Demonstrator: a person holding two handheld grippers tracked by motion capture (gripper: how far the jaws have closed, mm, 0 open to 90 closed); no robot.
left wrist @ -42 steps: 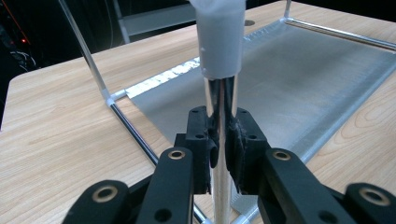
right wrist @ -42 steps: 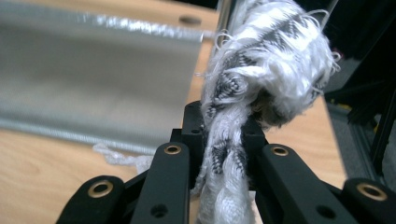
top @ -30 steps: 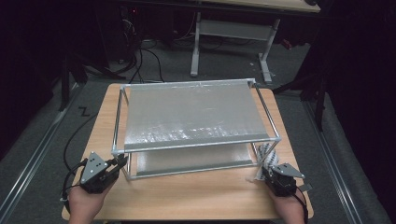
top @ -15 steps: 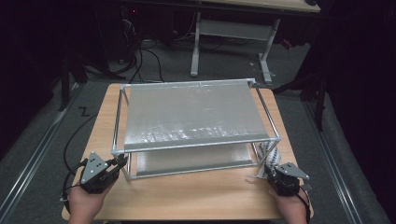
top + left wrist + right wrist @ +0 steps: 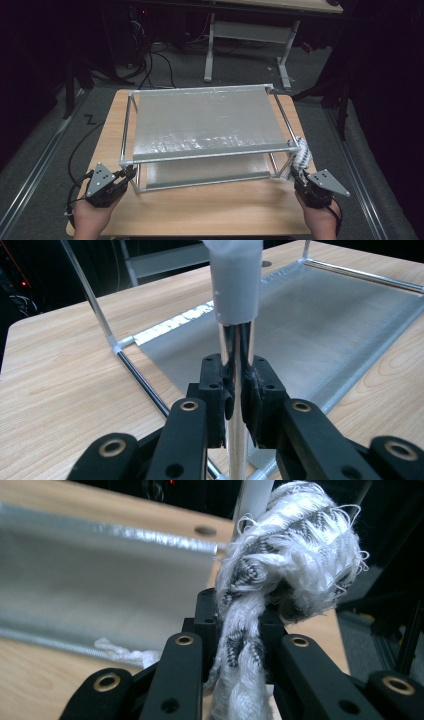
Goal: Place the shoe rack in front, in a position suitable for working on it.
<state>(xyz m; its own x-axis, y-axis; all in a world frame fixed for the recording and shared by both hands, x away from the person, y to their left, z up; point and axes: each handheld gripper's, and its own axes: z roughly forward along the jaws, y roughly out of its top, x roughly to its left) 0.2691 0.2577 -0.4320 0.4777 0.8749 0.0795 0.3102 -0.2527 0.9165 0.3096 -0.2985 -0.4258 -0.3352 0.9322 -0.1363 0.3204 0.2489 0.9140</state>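
— Grippers at both near corners of the metal rack [image 5: 202, 122] on the wooden table [image 5: 210, 210]. What does each hold?

— The left gripper [image 5: 126, 176] has its jaws closed narrow on the rack's near-left upright post [image 5: 238, 390], just below the grey sleeve [image 5: 235, 280]. The right gripper [image 5: 296, 176] pinches a frayed white rope [image 5: 280, 565] knotted around the near-right post.

— Which way does the rope lie from the rack?

— Its long axis runs upright along that post, from the top corner down into the jaws; a loose strand [image 5: 122, 652] rests on the table beside the lower shelf [image 5: 205, 172].

— What does the next move turn on?

— Likely the rope pulling away from the post while the left side steadies the rack. The knot sits tight against the post, so it may snag.
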